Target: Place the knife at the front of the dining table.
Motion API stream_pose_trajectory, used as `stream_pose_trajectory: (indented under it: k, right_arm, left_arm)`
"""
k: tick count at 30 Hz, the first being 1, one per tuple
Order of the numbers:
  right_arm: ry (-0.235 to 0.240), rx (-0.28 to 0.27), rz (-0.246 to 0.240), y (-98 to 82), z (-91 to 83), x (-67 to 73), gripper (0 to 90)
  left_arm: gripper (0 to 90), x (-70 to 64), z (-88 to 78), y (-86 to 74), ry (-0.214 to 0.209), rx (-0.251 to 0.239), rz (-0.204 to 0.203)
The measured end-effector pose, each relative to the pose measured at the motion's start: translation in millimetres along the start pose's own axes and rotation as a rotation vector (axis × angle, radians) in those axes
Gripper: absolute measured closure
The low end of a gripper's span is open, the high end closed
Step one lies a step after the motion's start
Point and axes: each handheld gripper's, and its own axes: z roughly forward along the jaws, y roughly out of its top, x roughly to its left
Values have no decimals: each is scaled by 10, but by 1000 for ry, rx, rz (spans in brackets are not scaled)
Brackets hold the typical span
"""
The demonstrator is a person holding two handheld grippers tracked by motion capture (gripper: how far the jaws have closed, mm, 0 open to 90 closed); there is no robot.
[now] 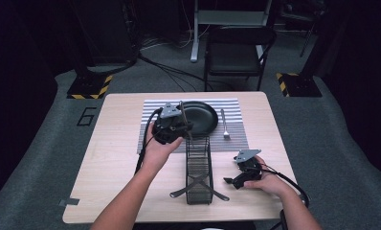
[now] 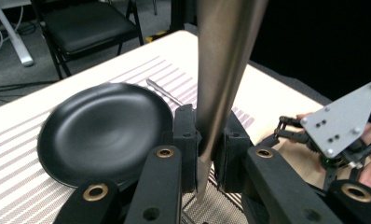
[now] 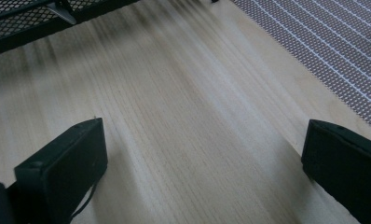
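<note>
Pale wooden table (image 1: 112,158) on grey carpet, bearing a grey-and-white striped placemat (image 1: 236,129) with a round black plate (image 1: 203,117) and a silver fork (image 1: 224,125), plus a black wire-mesh cutlery caddy (image 1: 198,179). Left gripper (image 1: 181,125), above the caddy's far end beside the plate: jaws clamped on a long tapered silver metal utensil (image 2: 223,70), standing upright. Right gripper (image 1: 232,180), low over bare wood right of the caddy: jaws spread wide, nothing between them.

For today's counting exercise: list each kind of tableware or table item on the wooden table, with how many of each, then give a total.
Black plate: 1
Fork: 1
Knife, held in the left gripper: 1
Striped placemat: 1
Black wire mesh cutlery caddy: 1
Total: 5
</note>
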Motion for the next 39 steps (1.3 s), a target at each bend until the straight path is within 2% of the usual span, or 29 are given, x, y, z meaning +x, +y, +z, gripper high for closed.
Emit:
stream_pose_trajectory:
  k: [9,16,18,24,26,29,31,39]
  right_arm:
    - [1,0,-1,0,0,0,0]
    - [0,0,0,0,0,0,0]
    - [0,-1,1,0,1,0,0]
    - [0,0,1,0,0,1,0]
    - [1,1,-1,0,0,-1,0]
    - [0,0,0,0,0,0,0]
    - [0,0,1,0,0,1,0]
    - [0,0,0,0,0,0,0]
  left_arm:
    - [809,96,-279,211,31,-33,-5]
    - [809,254,-404,238,72,-41,-16]
    - [810,350,-383,193,87,-40,-34]
    - [811,497,-297,83,113,-26,-62]
    - [811,564,-256,31,139,-21,-67]
    - [811,655,-215,-35,153,-20,-85]
    - [811,760,-182,-113,189,-14,-98]
    - [811,958,-149,-302,231,4,-142]
